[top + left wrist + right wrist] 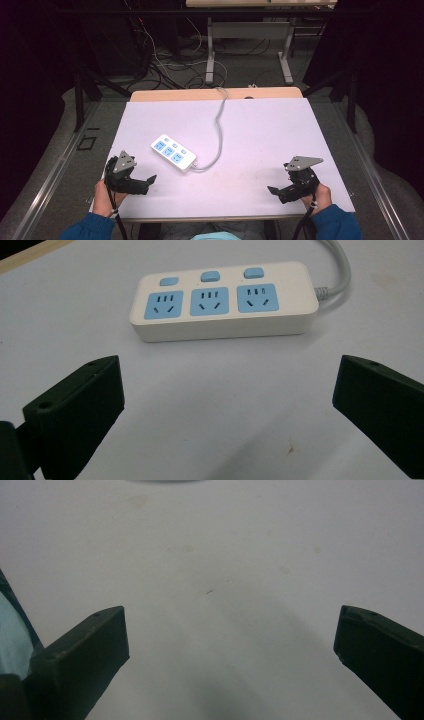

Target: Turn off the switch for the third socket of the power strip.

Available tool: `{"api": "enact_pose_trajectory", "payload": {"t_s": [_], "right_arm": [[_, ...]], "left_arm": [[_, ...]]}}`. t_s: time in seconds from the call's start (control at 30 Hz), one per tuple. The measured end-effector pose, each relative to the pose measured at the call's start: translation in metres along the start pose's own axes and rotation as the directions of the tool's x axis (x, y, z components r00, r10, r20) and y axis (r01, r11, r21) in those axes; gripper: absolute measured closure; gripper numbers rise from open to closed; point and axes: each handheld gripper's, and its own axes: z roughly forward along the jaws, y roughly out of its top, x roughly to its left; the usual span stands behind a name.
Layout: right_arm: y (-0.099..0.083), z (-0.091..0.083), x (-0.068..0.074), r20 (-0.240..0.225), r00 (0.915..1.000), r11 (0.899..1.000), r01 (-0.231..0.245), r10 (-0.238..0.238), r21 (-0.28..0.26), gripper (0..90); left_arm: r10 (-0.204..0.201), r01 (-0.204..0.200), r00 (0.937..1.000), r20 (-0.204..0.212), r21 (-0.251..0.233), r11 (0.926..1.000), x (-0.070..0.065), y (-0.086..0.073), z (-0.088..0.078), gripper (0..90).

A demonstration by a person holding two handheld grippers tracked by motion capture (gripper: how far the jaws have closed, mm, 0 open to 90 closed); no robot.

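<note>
- Since it lies flat with its 3 blue sockets and 3 blue switches facing up, the power strip (173,153) seems set out for easy reach; it sits on the white worktop (260,130), left of the middle and angled across it.
- From the strip's right end a grey cable (219,130) curves away toward the far edge of the worktop and drops over it. I judge that this tether limits how far the strip can be slid toward the person.
- Nearest the strip is the left gripper (150,181), just beside its near long side and not touching it. In the left gripper view the strip (224,300) lies ahead of the gripper (227,405), whose jaws stand wide apart with nothing between them; that aim suggests the strip is what this hand is lined up for.
- Well apart from the strip, toward the right side, the right gripper (272,190) is held low over bare worktop. Its own view shows the gripper (230,645) with jaws spread open and empty, so it looks parked rather than engaged.
- Around the strip, open room is generous: bare worktop stretches to its right and beyond it. Less room lies to its left, where the worktop's left edge is near, and the near edge runs close behind both hands.
</note>
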Motion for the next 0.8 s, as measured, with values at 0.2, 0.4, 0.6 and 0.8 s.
{"api": "enact_pose_trajectory", "payload": {"t_s": [0.2, 0.4, 0.6, 0.8], "right_arm": [[0.0, 0.001, -0.001, 0.002, 1.0, 1.0, 0.001, -0.001, -0.002, 0.8], [0.001, 0.001, 0.0, -0.002, 1.0, 1.0, 0.0, 0.0, 0.002, 1.0], [0.001, 0.001, 0.0, 0.003, 1.0, 1.0, -0.004, 0.004, 0.003, 1.3], [0.001, 0.001, 0.001, 0.0, 1.0, 1.0, -0.001, 0.001, 0.008, 1.5]], "left_arm": [[-0.002, 0.002, 1.0, 0.0, -0.001, 1.0, 0.001, 0.003, 0.003, 0.2], [-0.005, 0.005, 1.0, -0.007, -0.012, 0.9999, 0.003, 0.006, 0.006, 0.2], [-0.003, 0.003, 0.9999, -0.011, -0.007, 1.0, 0.007, 0.014, 0.012, 0.2], [0.0, 0.0, 0.9999, -0.015, -0.004, 1.0, 0.01, 0.019, 0.018, 0.2]]}}
